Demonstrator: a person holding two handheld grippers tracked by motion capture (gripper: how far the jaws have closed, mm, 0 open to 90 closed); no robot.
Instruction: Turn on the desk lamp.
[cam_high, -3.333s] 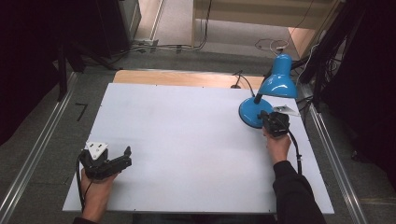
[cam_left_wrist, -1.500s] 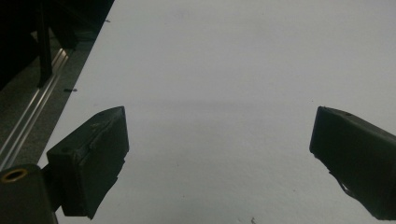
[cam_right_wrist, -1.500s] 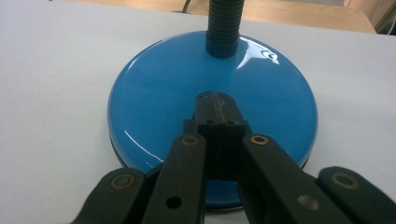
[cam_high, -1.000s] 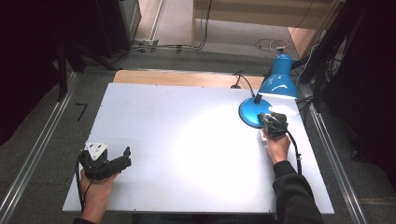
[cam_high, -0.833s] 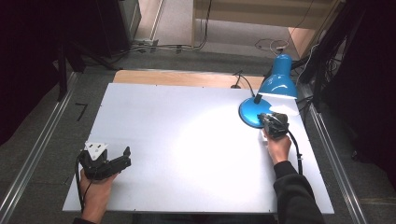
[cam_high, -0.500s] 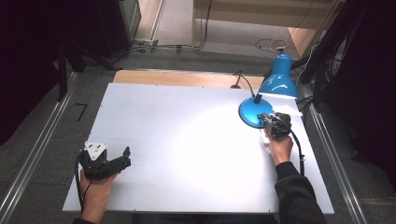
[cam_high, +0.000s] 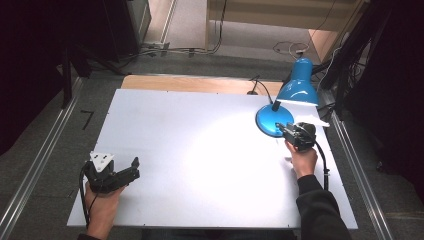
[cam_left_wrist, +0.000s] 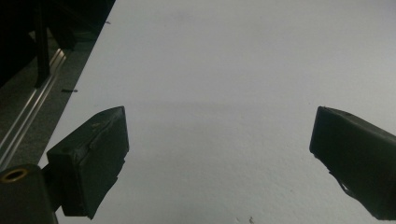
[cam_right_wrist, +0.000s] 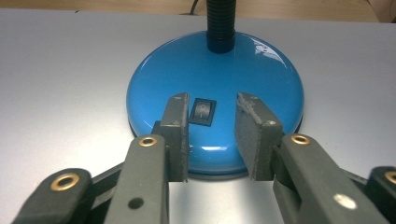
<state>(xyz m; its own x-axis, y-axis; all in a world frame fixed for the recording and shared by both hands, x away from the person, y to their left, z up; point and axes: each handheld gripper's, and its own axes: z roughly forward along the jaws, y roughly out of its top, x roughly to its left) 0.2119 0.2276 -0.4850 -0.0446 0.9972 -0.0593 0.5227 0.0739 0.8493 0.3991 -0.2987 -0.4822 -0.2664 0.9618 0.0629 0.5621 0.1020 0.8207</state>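
Landmark: the blue desk lamp (cam_high: 287, 107) stands at the far right of the white table (cam_high: 190, 150); every place below is given from it.
Lamp base: the round blue base (cam_right_wrist: 215, 98) sits flat on the table, with a black ribbed neck (cam_right_wrist: 220, 23) rising from its far side to the shade (cam_high: 299, 87), which leans out over the tabletop.
Light: a bright pool lies on the table to the left of the base, so I judge the lamp is switched on.
Rocker switch: a small black switch (cam_right_wrist: 201, 112) is set into the near slope of the base, facing the person, where a gripper tip can reach it.
Right gripper (cam_right_wrist: 212, 137): it hangs just over the near edge of the base, jaws part-way apart and holding nothing, one on each side of the switch; whether a jaw touches the base I cannot tell.
Likely purpose: the placement suggests the switch is the target, a press with a jaw tip rather than a grasp.
Left gripper (cam_high: 112, 175): well away from the lamp, at the near left corner of the table, jaws spread wide over bare tabletop, apparently parked out of the way.
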